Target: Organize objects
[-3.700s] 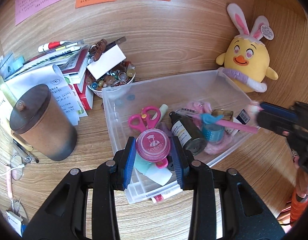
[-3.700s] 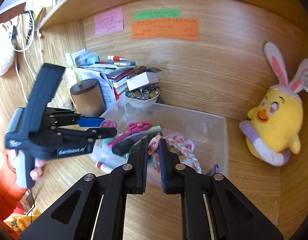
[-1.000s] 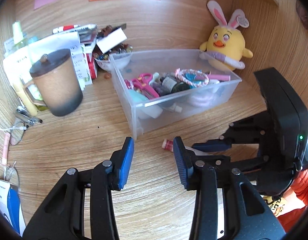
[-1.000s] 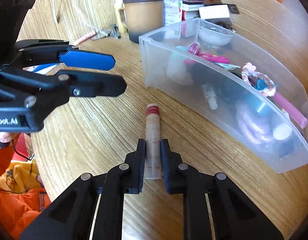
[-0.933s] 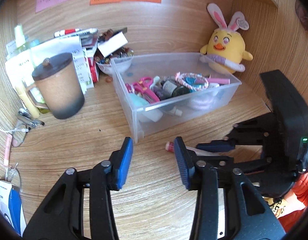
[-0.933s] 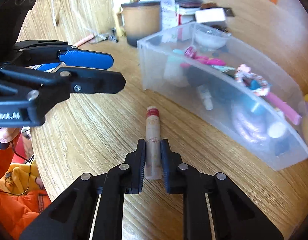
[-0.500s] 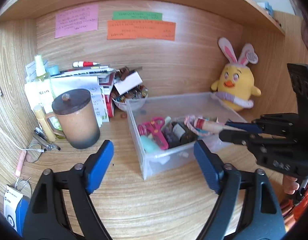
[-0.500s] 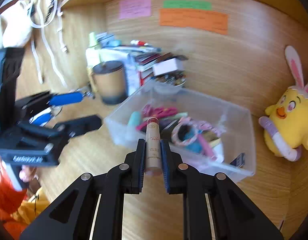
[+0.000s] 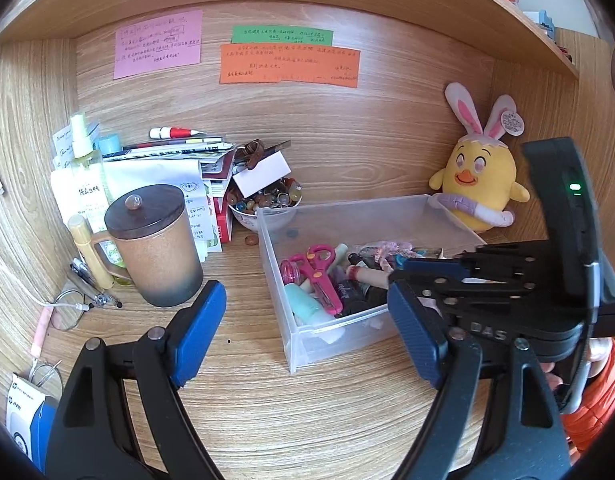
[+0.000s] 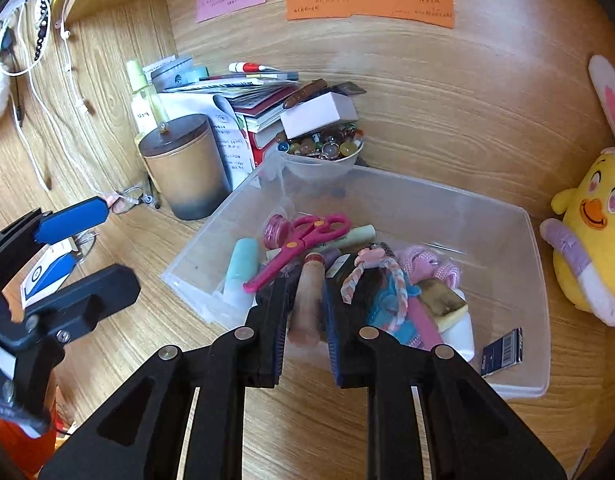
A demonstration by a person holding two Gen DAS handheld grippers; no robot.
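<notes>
Two grippers are working over a wooden desk. The right gripper [image 10: 305, 312] is reaching into the clear plastic bin [image 10: 541, 320] from its near long wall, and the beige tube with a red cap [image 10: 309, 288] is sitting between its fingers; its far end is blurred, and the jaws are standing a little apart from its sides, so whether they are gripping it or have let go I cannot tell. The tube is lying lengthwise among the bin's contents, just right of the pink scissors [image 10: 303, 240] and left of the braided ring [image 10: 381, 276]. A mint bottle [image 10: 241, 268] is lying against the bin's left end wall, and a pink round case [image 10: 277, 230] is resting near the scissor handles.

The left gripper [image 9: 307, 330] is hovering over the desk's front edge, jaws spread wide and holding nothing, with the bin's near left corner showing between them. A brown lidded mug [image 9: 155, 240] is standing toward the desk's left side, a bowl of marbles [image 9: 265, 204] is sitting just behind the bin's far left corner, and a yellow bunny-eared chick [image 9: 481, 182] is leaning in the desk's back right corner.
</notes>
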